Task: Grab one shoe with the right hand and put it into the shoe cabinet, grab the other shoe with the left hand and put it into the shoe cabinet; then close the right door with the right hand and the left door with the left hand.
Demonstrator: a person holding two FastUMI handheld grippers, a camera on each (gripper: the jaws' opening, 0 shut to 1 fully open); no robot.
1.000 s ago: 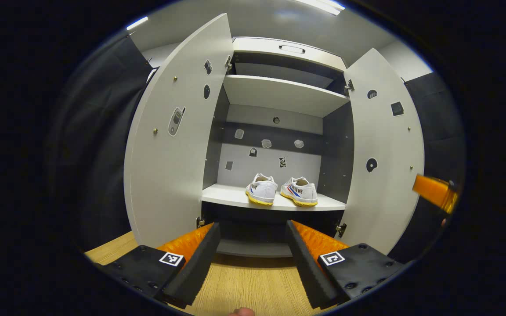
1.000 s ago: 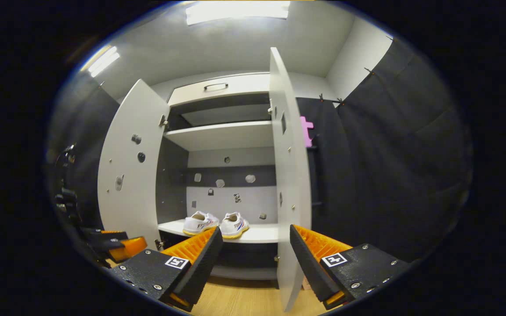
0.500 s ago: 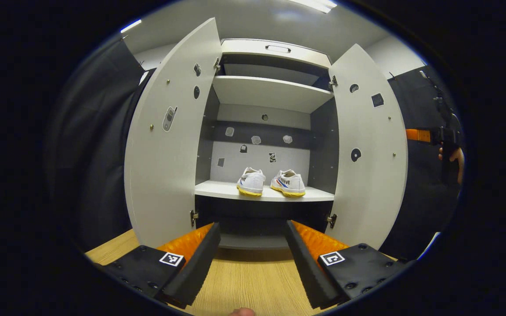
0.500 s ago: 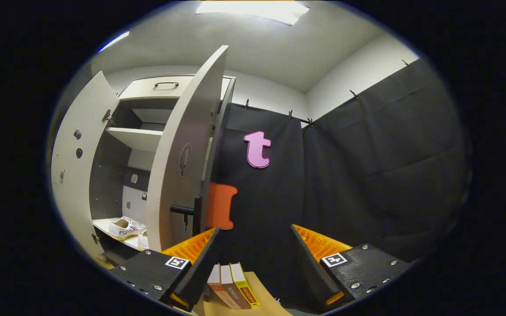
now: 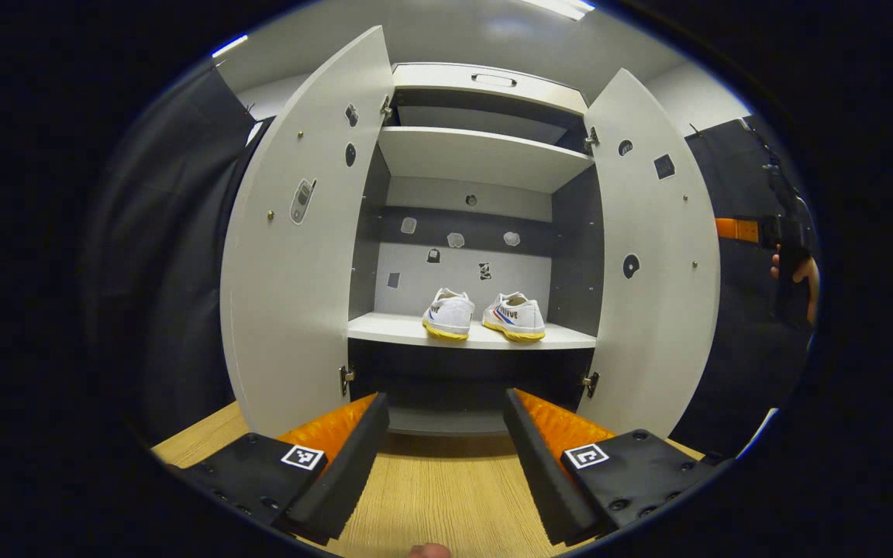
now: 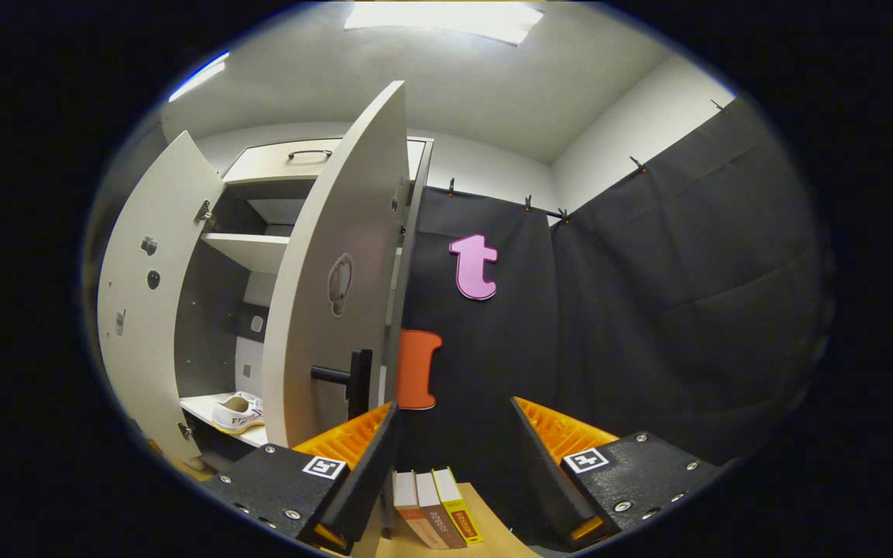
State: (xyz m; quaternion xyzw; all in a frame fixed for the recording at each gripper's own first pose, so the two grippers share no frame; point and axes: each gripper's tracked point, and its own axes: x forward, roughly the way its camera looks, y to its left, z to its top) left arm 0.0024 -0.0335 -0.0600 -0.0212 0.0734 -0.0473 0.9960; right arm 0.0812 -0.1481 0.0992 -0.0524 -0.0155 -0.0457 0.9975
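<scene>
Two white shoes with yellow soles, the left shoe (image 5: 448, 314) and the right shoe (image 5: 515, 316), stand side by side on the cabinet's middle shelf (image 5: 392, 330). Both doors are swung out: the left door (image 5: 299, 248) and the right door (image 5: 652, 263). My left gripper (image 5: 446, 442) is open and empty, low in front of the cabinet above the wooden floor. My right gripper (image 6: 454, 457) is open and empty, just beyond the outer face of the right door (image 6: 338, 287), whose black handle (image 6: 349, 378) is near its left finger. In the left gripper view the right gripper (image 5: 756, 231) shows past the door's edge.
A hand (image 5: 799, 273) holds the right gripper at the far right. Three books (image 6: 435, 515) stand on a wooden surface below the right gripper. Black cloth walls (image 6: 648, 310) close in the right side. One shoe (image 6: 239, 411) peeks out behind the right door.
The right gripper swung rightward from the cabinet opening to the outer side of the right door and now sits slightly nearer its handle. The left gripper backed off a little.
</scene>
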